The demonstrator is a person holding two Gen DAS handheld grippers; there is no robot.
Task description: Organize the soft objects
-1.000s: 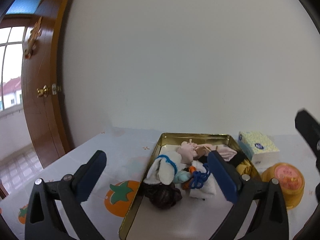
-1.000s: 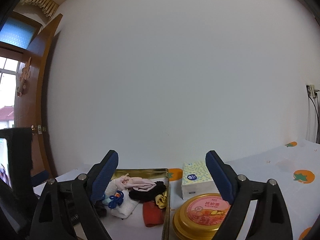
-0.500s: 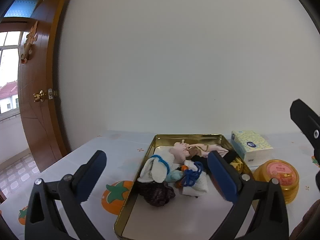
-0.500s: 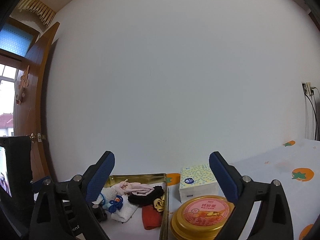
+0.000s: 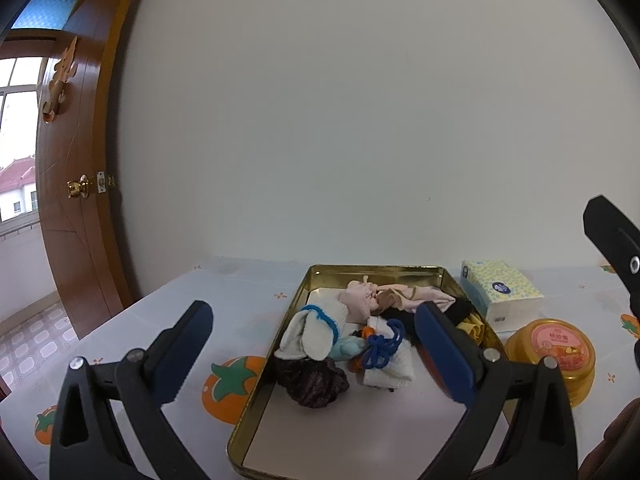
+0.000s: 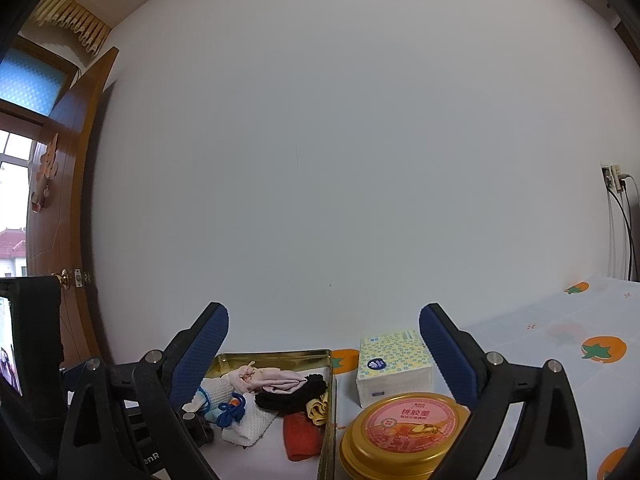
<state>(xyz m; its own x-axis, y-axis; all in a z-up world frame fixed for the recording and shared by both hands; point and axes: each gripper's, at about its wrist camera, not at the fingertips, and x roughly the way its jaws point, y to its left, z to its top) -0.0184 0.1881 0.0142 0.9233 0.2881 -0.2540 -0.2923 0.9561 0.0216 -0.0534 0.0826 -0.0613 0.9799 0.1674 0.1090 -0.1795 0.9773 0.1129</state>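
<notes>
A gold metal tray (image 5: pixel 297 305) on the table holds a heap of soft things: a white sock with blue trim (image 5: pixel 316 330), a dark purple knit piece (image 5: pixel 312 380), a white cloth with a blue cord (image 5: pixel 386 354), pink cloth (image 5: pixel 404 296) and black and yellow pieces. The tray also shows in the right wrist view (image 6: pixel 326 364), with a red piece (image 6: pixel 302 434). My left gripper (image 5: pixel 312 356) is open and empty, above the tray's near half. My right gripper (image 6: pixel 324 356) is open and empty, raised above the tray's right edge.
A tissue pack (image 5: pixel 500 294) and a round gold tin with a pink lid (image 5: pixel 554 354) stand right of the tray. The tablecloth (image 5: pixel 224 308) has orange fruit prints. A brown wooden door (image 5: pixel 76 184) is at the left, a white wall behind. A wall socket with cables (image 6: pixel 614 184) is at far right.
Both grippers have tilted upward a little, so the tray and tin sit lower in the views. Both stay open and empty. The things in the tray have not moved.
</notes>
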